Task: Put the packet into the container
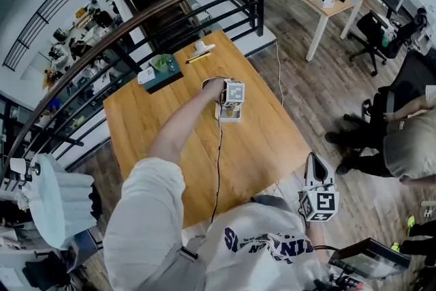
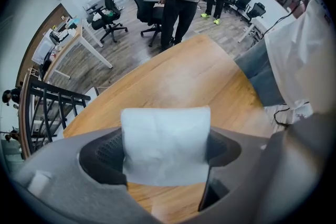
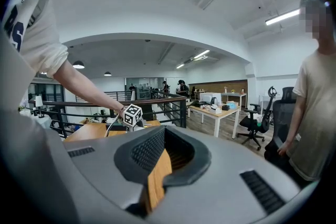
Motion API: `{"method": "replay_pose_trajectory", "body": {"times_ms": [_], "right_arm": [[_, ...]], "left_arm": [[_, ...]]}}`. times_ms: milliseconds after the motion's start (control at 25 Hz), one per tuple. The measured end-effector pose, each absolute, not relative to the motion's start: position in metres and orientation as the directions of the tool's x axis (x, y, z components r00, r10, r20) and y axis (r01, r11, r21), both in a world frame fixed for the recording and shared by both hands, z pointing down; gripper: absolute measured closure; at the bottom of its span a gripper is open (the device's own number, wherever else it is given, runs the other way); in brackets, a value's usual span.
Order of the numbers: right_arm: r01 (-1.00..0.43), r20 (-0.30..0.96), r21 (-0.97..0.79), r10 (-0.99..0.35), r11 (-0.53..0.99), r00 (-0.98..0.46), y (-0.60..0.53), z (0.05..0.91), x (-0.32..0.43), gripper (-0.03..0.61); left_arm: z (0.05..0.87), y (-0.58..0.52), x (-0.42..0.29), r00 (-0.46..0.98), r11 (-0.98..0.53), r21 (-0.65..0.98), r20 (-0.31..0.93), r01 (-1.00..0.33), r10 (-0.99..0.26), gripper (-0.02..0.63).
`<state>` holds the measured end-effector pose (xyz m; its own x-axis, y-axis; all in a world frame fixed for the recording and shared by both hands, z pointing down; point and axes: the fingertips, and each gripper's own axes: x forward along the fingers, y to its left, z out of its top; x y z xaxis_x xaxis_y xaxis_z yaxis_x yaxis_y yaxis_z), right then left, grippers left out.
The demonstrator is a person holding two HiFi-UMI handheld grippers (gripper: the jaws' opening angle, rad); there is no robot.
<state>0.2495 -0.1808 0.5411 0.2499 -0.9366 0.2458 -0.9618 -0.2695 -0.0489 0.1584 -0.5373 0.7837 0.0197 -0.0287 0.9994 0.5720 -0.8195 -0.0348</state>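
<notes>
Two hand-held grippers are in view. The left hand-held gripper (image 1: 229, 111) points straight down above the middle of the desk (image 1: 259, 146), clenched on a white packet (image 2: 165, 144) that fills the gap between its pads, clear of the wood below. The dark container (image 1: 167, 80) sits near the desk's far left edge, well apart from it. The right hand-held gripper (image 1: 315, 163) hangs off the near right corner, empty, its jaws seemingly only a slit apart.

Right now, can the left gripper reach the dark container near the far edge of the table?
Probably yes. The left gripper, closed on the white packet, hangs over the middle of the wooden table, and only bare wood lies between it and the dark container.
</notes>
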Motion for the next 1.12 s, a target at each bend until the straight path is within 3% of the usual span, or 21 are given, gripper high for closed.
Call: {"method": "replay_pose_trajectory", "body": {"times_ms": [1120], "right_arm": [[-0.946,0.325,-0.032,-0.899,-0.322,0.295,-0.167,0.553,0.246,0.569]], "left_arm": [[0.884,-0.543,0.146,-0.036,-0.833,-0.017,0.998,0.552,-0.044,0.193]]}}
